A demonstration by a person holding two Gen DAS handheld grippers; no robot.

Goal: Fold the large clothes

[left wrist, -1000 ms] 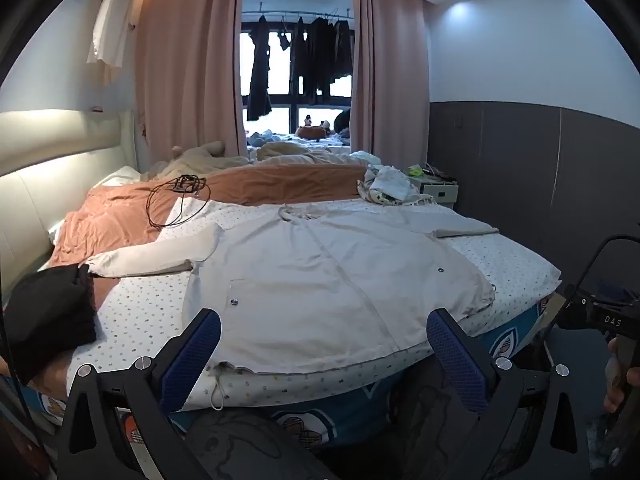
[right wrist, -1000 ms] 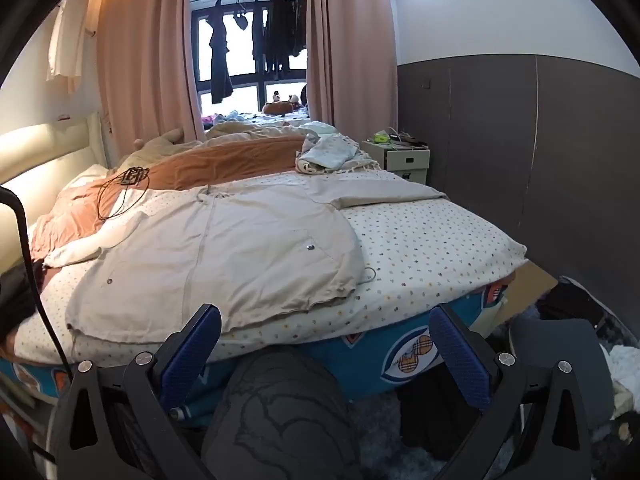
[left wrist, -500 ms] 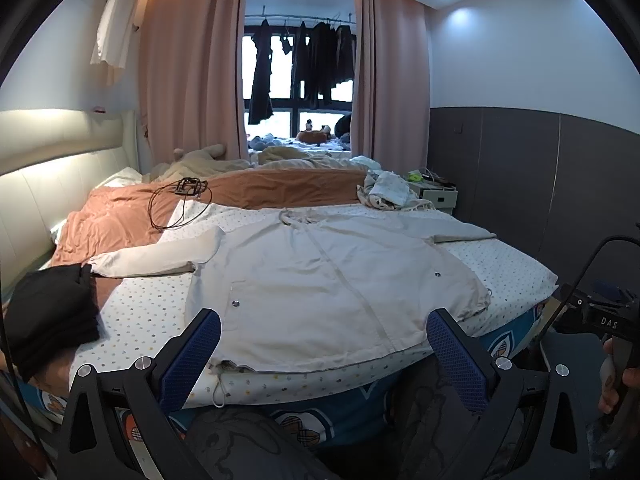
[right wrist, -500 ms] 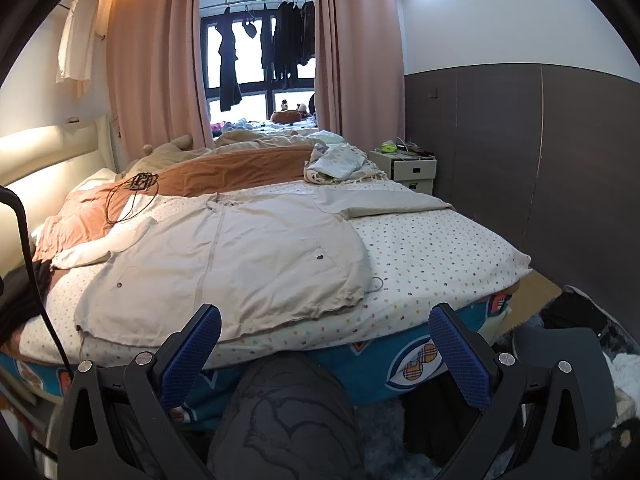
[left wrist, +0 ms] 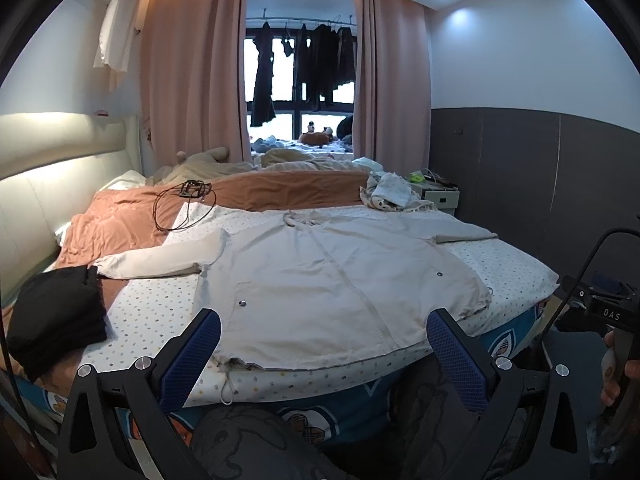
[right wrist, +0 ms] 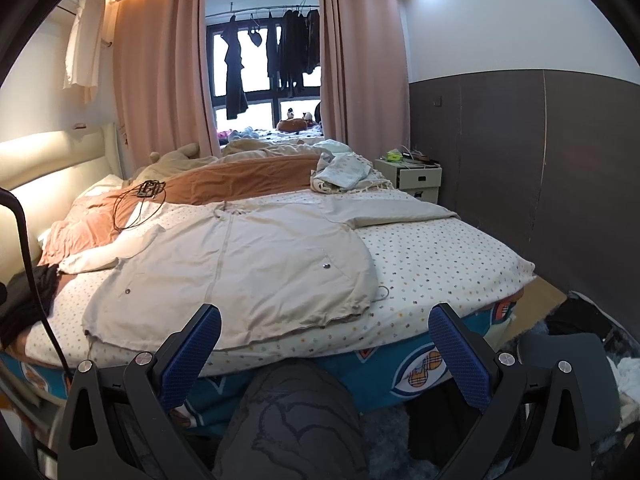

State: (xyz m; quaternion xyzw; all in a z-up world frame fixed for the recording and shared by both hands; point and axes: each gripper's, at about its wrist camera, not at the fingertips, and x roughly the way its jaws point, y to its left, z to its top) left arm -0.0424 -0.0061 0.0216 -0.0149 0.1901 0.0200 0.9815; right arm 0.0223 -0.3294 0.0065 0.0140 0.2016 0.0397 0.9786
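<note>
A large beige jacket (left wrist: 328,272) lies spread flat on the bed, front up, sleeves stretched out to both sides, hem toward me. It also shows in the right wrist view (right wrist: 240,268). My left gripper (left wrist: 320,344) is open and empty, held off the bed's near edge in front of the hem. My right gripper (right wrist: 324,340) is open and empty, also short of the bed's edge, in front of the jacket's right hem corner. Neither touches the jacket.
A folded black garment (left wrist: 52,316) lies at the bed's left edge. An orange blanket (left wrist: 132,220) with a black cable (left wrist: 180,204) covers the far left. A heap of cloth (left wrist: 388,194) and a white nightstand (left wrist: 438,196) stand at the far right. My knees (right wrist: 292,420) are below the grippers.
Both grippers have tilted up slightly, so the bed sits lower in both views. The jacket has not moved.
</note>
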